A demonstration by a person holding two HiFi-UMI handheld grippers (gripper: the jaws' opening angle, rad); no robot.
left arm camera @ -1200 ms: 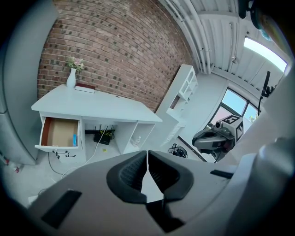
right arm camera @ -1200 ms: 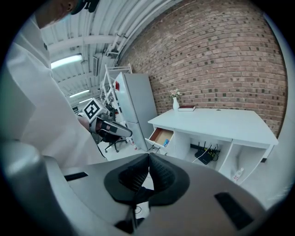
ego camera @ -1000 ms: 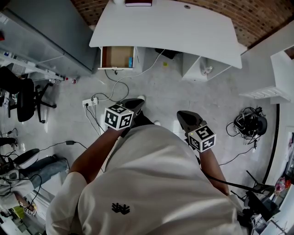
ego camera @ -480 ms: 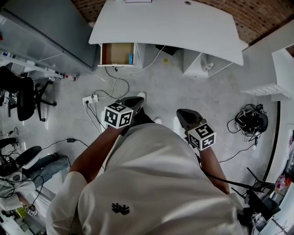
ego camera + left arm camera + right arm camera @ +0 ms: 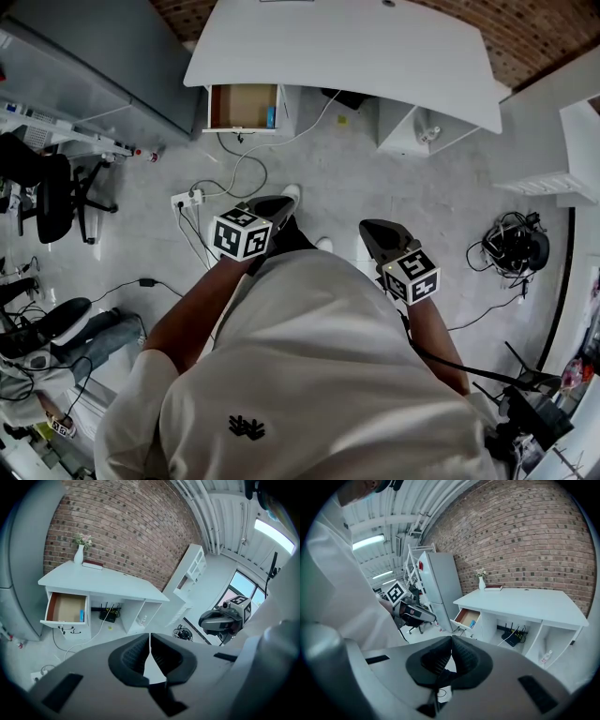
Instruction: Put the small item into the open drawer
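Both claws are clenched, holding nothing. In its own view the left gripper (image 5: 150, 638) has its pads pressed together at the tips, and the right gripper (image 5: 451, 641) looks the same, its jaws meeting in a thin line. We see both held near the person's body, well apart from the desk (image 5: 347, 52), out over grey floor with cables.

The drawer (image 5: 63, 626) is at the desk's left end, just under the top, and it is pulled out. It has a white front and a brown inside. A small blue item (image 5: 81, 615) is already in it, standing against the right wall. The rest of the drawer floor shows bare brown.

Right of the drawer, under the desk top, a black router (image 5: 108, 615) with upright antennas sits at the back. A white cable runs from it down to the floor. Further right there is an open white cubby (image 5: 398, 131), and a small white bottle (image 5: 424, 137) stands in it. We cannot read the bottle's label.

On the desk top, at the back left, a white vase (image 5: 79, 554) holds pinkish flowers, and a dark red book (image 5: 93, 565) lies flat just beside it.
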